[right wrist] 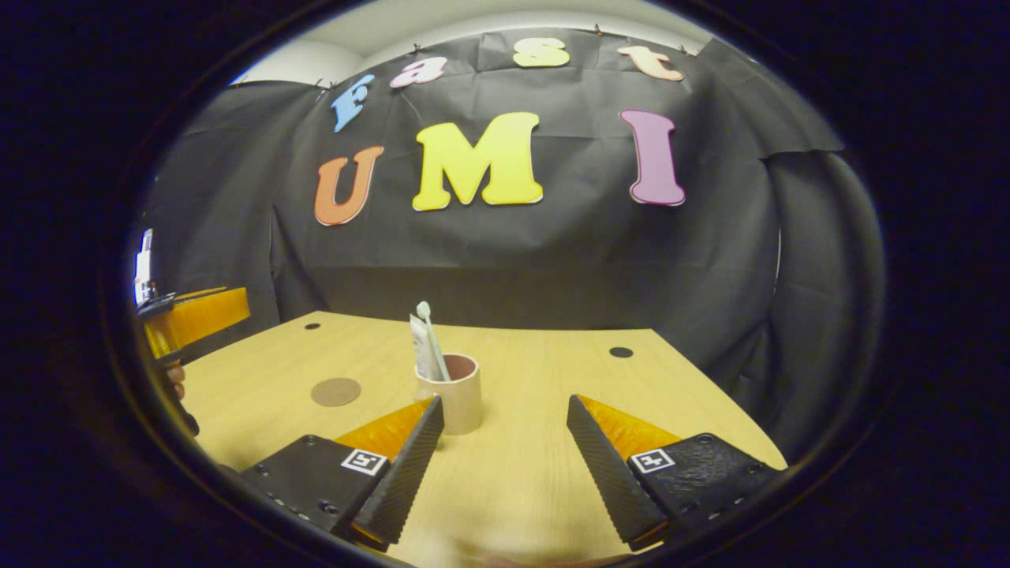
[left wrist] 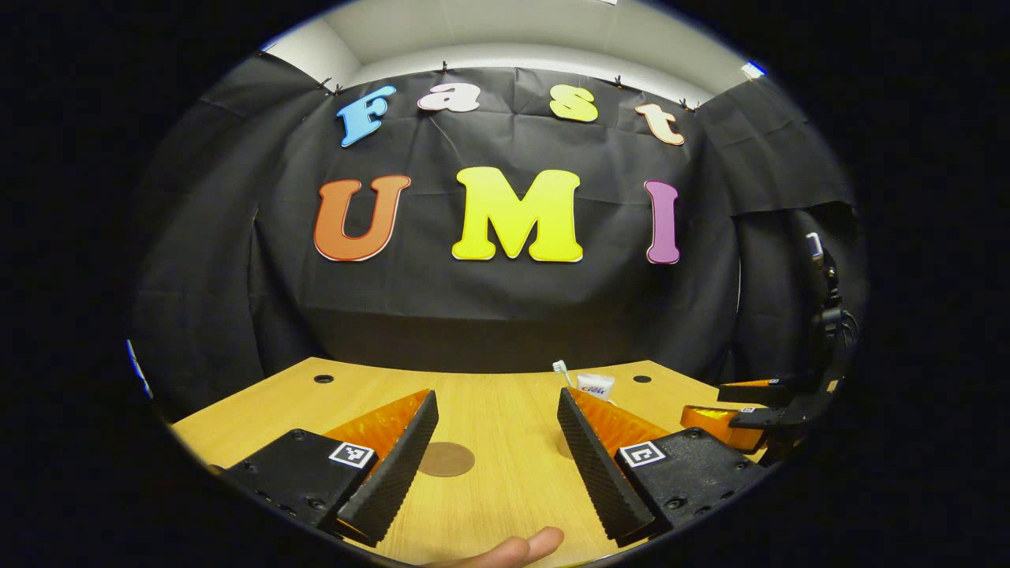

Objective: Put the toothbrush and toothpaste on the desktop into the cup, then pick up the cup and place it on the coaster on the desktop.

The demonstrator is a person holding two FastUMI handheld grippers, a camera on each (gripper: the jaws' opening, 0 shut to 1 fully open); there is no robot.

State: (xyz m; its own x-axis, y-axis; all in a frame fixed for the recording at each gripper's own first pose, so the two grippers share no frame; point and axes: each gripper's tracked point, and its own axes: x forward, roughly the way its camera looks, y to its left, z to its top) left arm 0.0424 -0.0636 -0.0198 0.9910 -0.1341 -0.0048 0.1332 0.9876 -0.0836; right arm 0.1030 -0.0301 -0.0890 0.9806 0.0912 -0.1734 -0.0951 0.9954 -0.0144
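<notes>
Already the toothbrush (right wrist: 430, 335) and the toothpaste (right wrist: 422, 347) stood upright in the cup (right wrist: 454, 398), their tops sticking out above its rim. That cup sat on the table (right wrist: 536, 371), just ahead of my right tongs (right wrist: 505, 457) and close to their left finger, touching neither finger as far as I could see. Over to the cup's left lay the coaster (right wrist: 336, 391), a flat brown disc, well apart from the cup and bare.

My right tongs were spread wide and pinched nothing. My left tongs (left wrist: 497, 450) were spread wide too, empty, hanging above the table with the coaster (left wrist: 446, 459) between their fingers in the left gripper view. From that side the toothbrush head (left wrist: 561, 367) and the toothpaste top (left wrist: 595, 386) peeked over the right finger. A fingertip (left wrist: 525, 546) of my hand showed at the bottom edge.
</notes>
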